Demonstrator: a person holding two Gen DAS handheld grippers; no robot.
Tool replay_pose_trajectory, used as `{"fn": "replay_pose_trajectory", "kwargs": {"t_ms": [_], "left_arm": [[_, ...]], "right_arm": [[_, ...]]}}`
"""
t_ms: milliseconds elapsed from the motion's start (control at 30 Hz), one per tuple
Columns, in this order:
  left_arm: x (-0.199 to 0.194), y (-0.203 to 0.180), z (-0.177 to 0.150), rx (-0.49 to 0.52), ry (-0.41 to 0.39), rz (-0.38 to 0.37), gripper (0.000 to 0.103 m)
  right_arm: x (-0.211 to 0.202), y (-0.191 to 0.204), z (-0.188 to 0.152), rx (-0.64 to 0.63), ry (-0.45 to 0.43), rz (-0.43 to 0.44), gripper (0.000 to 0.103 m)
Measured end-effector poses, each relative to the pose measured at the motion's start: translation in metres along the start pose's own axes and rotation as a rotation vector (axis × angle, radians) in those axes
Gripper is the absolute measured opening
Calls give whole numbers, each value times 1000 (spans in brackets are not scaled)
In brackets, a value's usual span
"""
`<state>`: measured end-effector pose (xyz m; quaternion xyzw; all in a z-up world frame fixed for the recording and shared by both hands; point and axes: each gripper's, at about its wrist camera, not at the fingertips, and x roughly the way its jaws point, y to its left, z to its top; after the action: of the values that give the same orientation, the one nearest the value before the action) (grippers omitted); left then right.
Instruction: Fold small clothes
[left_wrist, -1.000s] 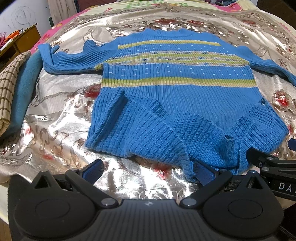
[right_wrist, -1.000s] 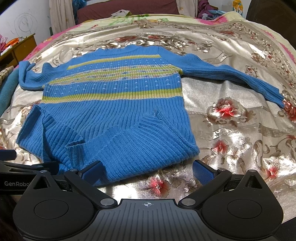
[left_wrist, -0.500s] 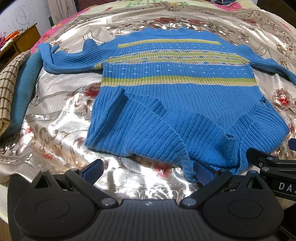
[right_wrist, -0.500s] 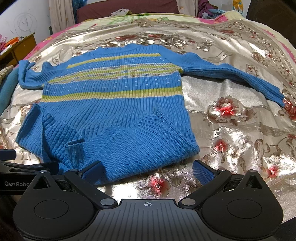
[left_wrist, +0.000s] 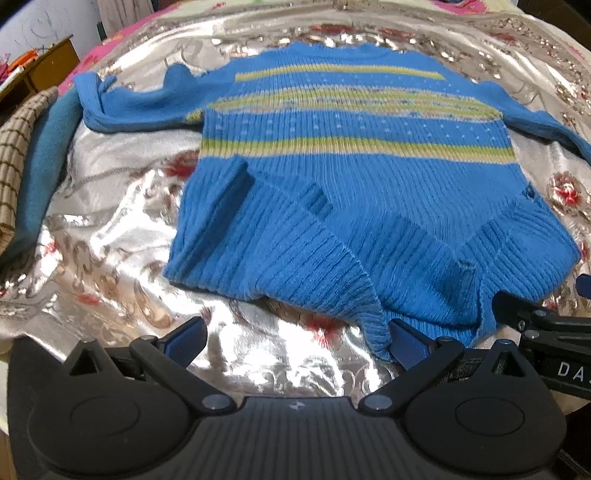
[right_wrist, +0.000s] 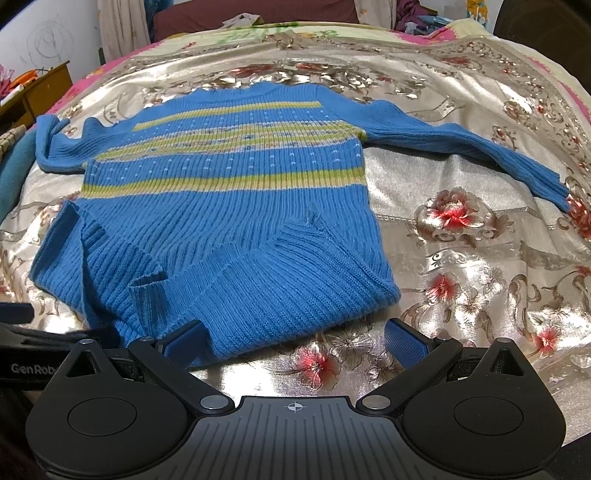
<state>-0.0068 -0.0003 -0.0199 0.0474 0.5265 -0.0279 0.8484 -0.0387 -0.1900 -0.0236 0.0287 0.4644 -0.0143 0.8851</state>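
A blue ribbed sweater (left_wrist: 351, 177) with yellow-green stripes lies spread on a shiny floral bedcover; it also shows in the right wrist view (right_wrist: 229, 206). Its hem is folded up in two flaps, and both sleeves stretch outward. My left gripper (left_wrist: 295, 338) is open at the near hem, its right fingertip (left_wrist: 406, 341) touching a hanging hem corner. My right gripper (right_wrist: 295, 338) is open at the near hem, its left fingertip (right_wrist: 184, 338) against the knit edge. Neither holds anything.
Folded teal and checked cloths (left_wrist: 33, 155) lie at the left bed edge. A wooden desk (right_wrist: 33, 88) stands at the far left. The right sleeve (right_wrist: 480, 151) reaches toward the bed's right side. The other gripper's body shows at each view's edge (left_wrist: 546, 325).
Both grippers have shifted slightly; the view has tilted a little and the sweater sits a bit lower in the frames. The sweater has not visibly moved and both grippers stay open.
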Motion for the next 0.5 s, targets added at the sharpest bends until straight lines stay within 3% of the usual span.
{"fn": "replay_pose_trajectory", "kwargs": {"t_ms": [267,500], "left_arm": [[-2,-2,0,17,-5,0,103],[-22,4,3,63,-90,16,103]], "right_arm": [[-1,-2,1,10,-6,8,103],[-10,-9,11,28,-56,44,102]]}}
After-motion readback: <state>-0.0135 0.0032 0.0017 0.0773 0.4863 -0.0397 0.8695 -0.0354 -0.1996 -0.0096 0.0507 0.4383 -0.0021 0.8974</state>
